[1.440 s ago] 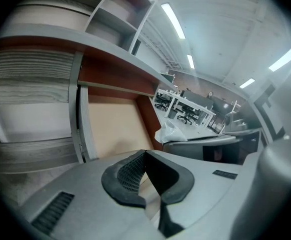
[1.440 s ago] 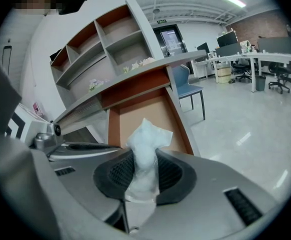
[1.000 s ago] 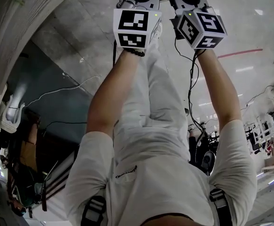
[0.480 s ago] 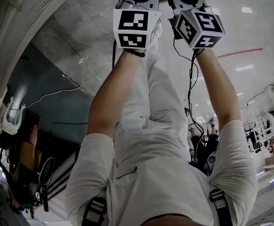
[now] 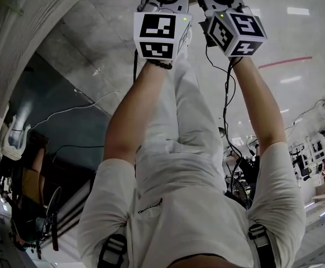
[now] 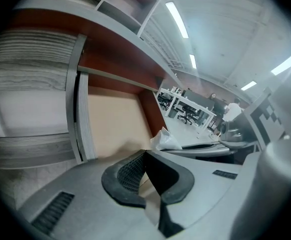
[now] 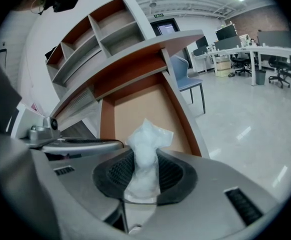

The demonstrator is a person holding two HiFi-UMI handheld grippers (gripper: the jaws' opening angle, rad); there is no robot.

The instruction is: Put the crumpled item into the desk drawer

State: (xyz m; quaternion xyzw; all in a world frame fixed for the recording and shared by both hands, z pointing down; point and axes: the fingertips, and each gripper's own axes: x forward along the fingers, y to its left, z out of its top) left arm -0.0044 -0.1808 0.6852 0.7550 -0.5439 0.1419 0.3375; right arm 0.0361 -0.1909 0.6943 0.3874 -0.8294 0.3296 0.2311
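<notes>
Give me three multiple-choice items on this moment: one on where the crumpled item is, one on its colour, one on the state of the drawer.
1. Where is the crumpled item?
A. on the room's floor
B. between the jaws of the right gripper
C. on the blue chair

2. What colour is the crumpled item?
A. white
B. red
C. black

3. How does the desk drawer stand?
A. pushed fully shut
B. pulled open
C. taken out of the desk

Answers:
1 B: the right gripper view shows the item standing between both pads. The jaws are opening, but it has not dropped.
2 A: it reads as white, crinkled material in both gripper views.
3 B: the drawer's bare tan bottom and red-brown side walls lie open to view below the item.
</notes>
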